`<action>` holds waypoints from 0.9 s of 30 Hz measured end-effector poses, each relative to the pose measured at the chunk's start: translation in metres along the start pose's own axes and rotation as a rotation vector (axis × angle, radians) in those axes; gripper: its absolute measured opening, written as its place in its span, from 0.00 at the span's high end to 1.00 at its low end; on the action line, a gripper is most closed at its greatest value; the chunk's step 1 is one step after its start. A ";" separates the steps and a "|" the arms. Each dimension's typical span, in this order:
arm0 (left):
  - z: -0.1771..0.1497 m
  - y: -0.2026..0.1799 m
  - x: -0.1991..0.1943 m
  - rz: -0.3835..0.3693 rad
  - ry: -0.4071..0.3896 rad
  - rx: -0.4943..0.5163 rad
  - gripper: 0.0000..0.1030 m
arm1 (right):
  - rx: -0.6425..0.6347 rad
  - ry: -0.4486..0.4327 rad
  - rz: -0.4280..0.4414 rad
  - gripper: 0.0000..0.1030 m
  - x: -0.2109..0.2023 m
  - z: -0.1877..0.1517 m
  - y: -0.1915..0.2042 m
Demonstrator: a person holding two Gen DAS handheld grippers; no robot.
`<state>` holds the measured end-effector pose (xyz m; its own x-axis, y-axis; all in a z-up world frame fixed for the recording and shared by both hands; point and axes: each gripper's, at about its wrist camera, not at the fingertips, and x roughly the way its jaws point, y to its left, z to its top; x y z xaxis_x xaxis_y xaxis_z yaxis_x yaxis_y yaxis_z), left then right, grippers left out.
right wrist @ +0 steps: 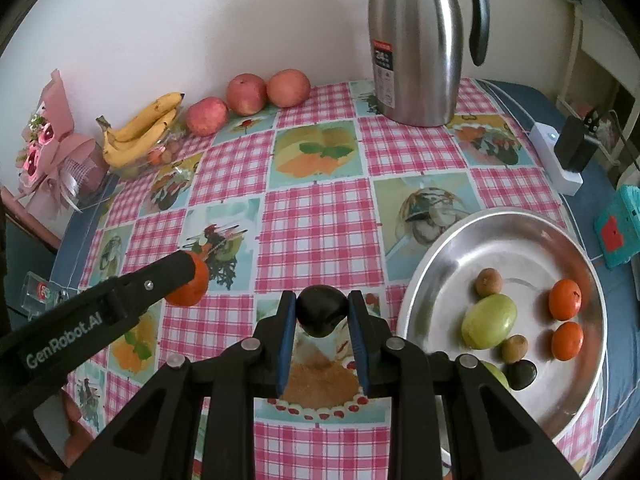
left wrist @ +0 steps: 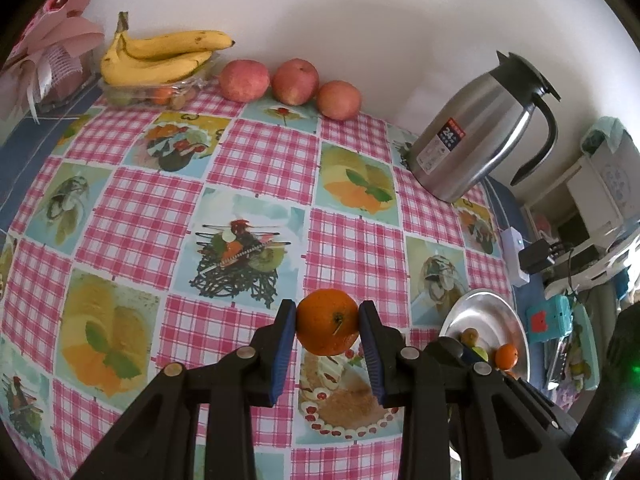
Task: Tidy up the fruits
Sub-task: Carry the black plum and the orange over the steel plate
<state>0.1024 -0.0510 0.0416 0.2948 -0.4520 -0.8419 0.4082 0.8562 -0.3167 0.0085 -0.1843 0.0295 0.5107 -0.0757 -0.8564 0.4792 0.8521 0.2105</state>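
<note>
I take the metal plate (right wrist: 452, 240) as my landmark. My right gripper (right wrist: 322, 312) has its jaws closed about halfway onto a dark plum-like fruit (right wrist: 320, 314), pinched side to side between the blue pads (right wrist: 287, 332). It hangs just left of the plate's near-left rim, clear of the checked tablecloth (right wrist: 320, 220) as far as I can judge. My left gripper (left wrist: 328, 322) is shut to a similar width on an orange (left wrist: 328, 322), held farther left of the plate, so the right hand is the nearer one.

The relation that matters: the plate's open floor lies to the right of the dark fruit and slightly ahead. The fruit is nearly round, a little wider than tall, its broad axis running across the jaws, so orientation barely matters for release.

The orange shows its stem end (left wrist: 339, 317) facing back toward the left wrist camera, tilted right; it is also near-spherical.

On the plate sit two oranges (right wrist: 565, 299), a green fruit (right wrist: 489, 321), small brown ones (right wrist: 489, 282) and another dark fruit (right wrist: 520, 374); the bare area is toward the far side, away from me.
</note>
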 end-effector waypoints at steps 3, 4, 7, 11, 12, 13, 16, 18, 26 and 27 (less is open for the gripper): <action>-0.003 -0.006 0.004 -0.004 0.010 0.009 0.67 | 0.014 0.009 -0.023 0.74 0.003 0.000 -0.010; -0.004 -0.009 0.006 -0.006 0.013 0.014 0.67 | 0.023 0.015 -0.039 0.74 0.005 0.000 -0.017; -0.008 -0.021 0.010 -0.011 0.021 0.037 0.67 | 0.074 0.015 -0.081 0.74 0.005 -0.001 -0.039; -0.016 -0.046 0.020 -0.046 0.037 0.092 0.67 | 0.127 0.000 -0.149 0.74 -0.003 0.000 -0.069; -0.018 -0.054 0.023 -0.062 0.043 0.110 0.67 | 0.143 -0.005 -0.162 0.74 -0.004 0.000 -0.075; -0.019 -0.059 0.025 -0.070 0.044 0.120 0.67 | 0.163 -0.012 -0.180 0.74 -0.007 -0.001 -0.084; -0.024 -0.083 0.031 -0.088 0.036 0.186 0.67 | 0.198 -0.018 -0.230 0.74 -0.011 -0.004 -0.104; -0.026 -0.095 0.035 -0.098 0.030 0.223 0.67 | 0.221 -0.021 -0.254 0.74 -0.013 -0.006 -0.116; -0.036 -0.121 0.052 -0.145 0.054 0.280 0.66 | 0.270 -0.024 -0.297 0.74 -0.015 -0.010 -0.139; -0.038 -0.124 0.054 -0.142 0.055 0.293 0.66 | 0.270 -0.024 -0.301 0.74 -0.015 -0.010 -0.140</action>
<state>0.0352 -0.1725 0.0186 0.1733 -0.5410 -0.8230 0.6758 0.6732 -0.3002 -0.0734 -0.2970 0.0076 0.3337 -0.3155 -0.8883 0.7786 0.6235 0.0710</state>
